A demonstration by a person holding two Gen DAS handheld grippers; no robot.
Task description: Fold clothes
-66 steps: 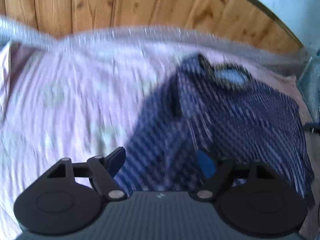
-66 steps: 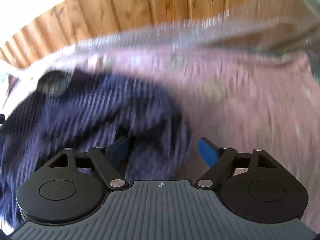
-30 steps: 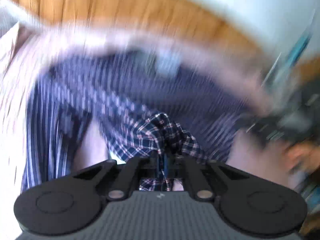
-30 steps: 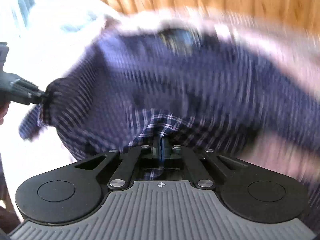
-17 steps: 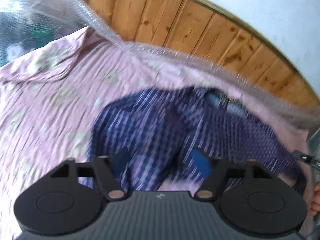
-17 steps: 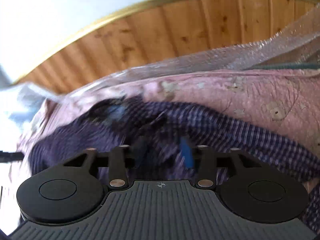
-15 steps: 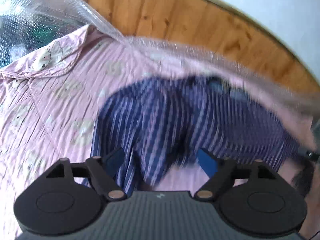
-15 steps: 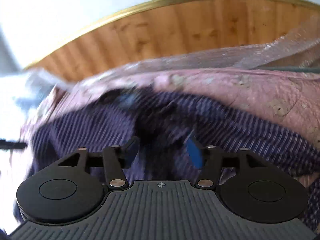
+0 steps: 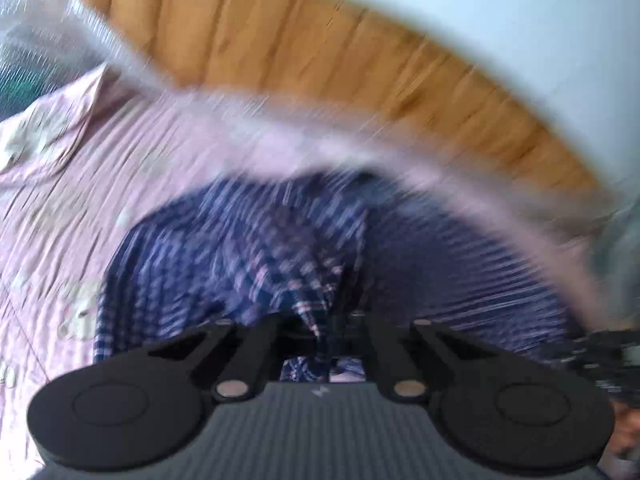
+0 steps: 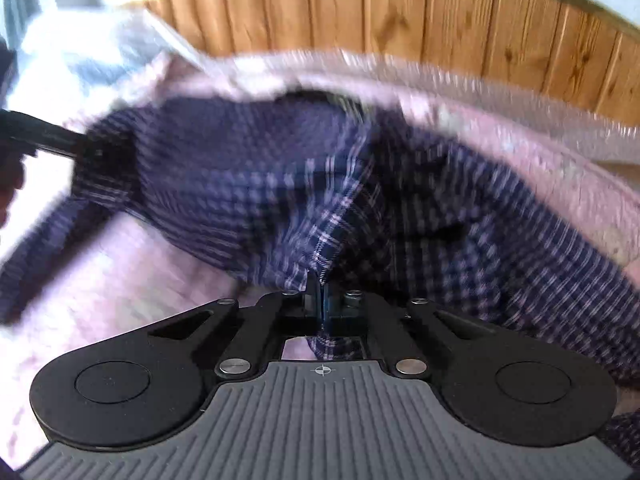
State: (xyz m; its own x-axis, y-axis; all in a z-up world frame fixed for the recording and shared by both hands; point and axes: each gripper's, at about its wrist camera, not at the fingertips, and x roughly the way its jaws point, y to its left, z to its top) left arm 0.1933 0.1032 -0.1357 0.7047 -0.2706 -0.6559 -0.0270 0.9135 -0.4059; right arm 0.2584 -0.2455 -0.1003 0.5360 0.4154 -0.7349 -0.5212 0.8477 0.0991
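A dark blue plaid shirt (image 9: 248, 252) lies crumpled on a pink patterned bedsheet (image 9: 100, 184). In the left wrist view my left gripper (image 9: 334, 320) is shut on a bunched fold of the shirt, which rises to its fingers. The right wrist view shows the same plaid shirt (image 10: 248, 184) spread wider, with my right gripper (image 10: 320, 292) shut on another fold of it. The other gripper (image 10: 44, 138) reaches in from the left edge there, clamped on the shirt's far corner. Both views are blurred by motion.
A wooden plank headboard (image 9: 320, 56) (image 10: 460, 20) runs behind the bed, with a pale wall above it. Clear bubble wrap (image 9: 48, 32) covers the bed's far edge. A hand (image 9: 624, 428) shows at the lower right of the left wrist view.
Half a second ago both grippers stood open above the shirt. Both have since closed on folds of the plaid cloth, and the left one has come lower and nearer to it.
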